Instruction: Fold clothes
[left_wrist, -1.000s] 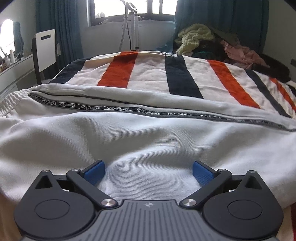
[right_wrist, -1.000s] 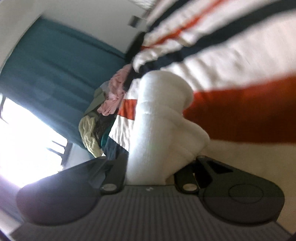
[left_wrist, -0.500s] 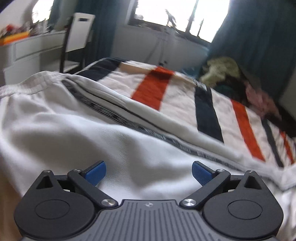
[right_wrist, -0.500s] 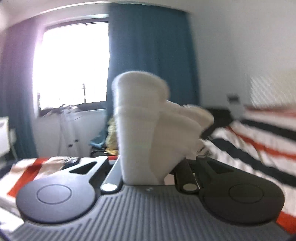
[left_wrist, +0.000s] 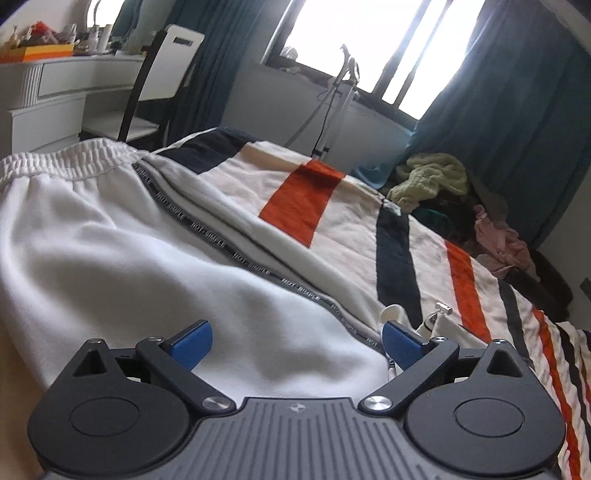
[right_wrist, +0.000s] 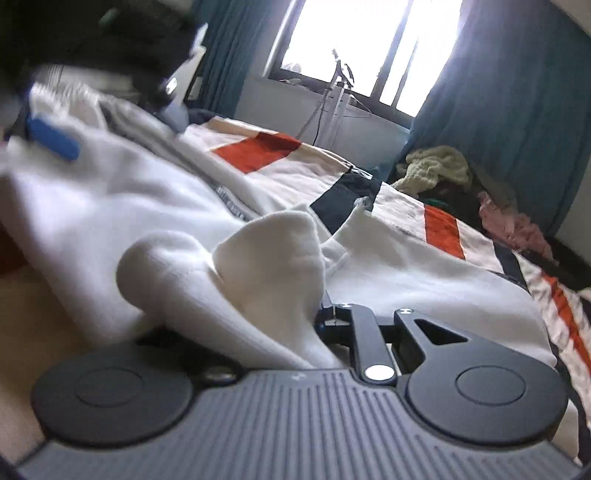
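White sweatpants (left_wrist: 122, 251) with an elastic waistband and a grey lettered side stripe lie across a striped bedspread (left_wrist: 306, 199). My left gripper (left_wrist: 295, 345) is open, its blue pads just above the white cloth near the bed's front edge. My right gripper (right_wrist: 291, 314) is shut on a bunched white cuff of the sweatpants (right_wrist: 266, 258), held low over the garment. The left gripper's blue pad shows in the right wrist view at the upper left (right_wrist: 53, 138). The right fingertips are hidden by cloth.
A heap of clothes (left_wrist: 443, 184) lies at the bed's far right by blue curtains. A white chair (left_wrist: 166, 70) and a desk (left_wrist: 55, 85) stand at the left. A stand (left_wrist: 340, 96) is under the window.
My right gripper has swung down from pointing at the window and wall to low over the bed, still holding the cuff. My left gripper has turned right and shifted toward the waistband.
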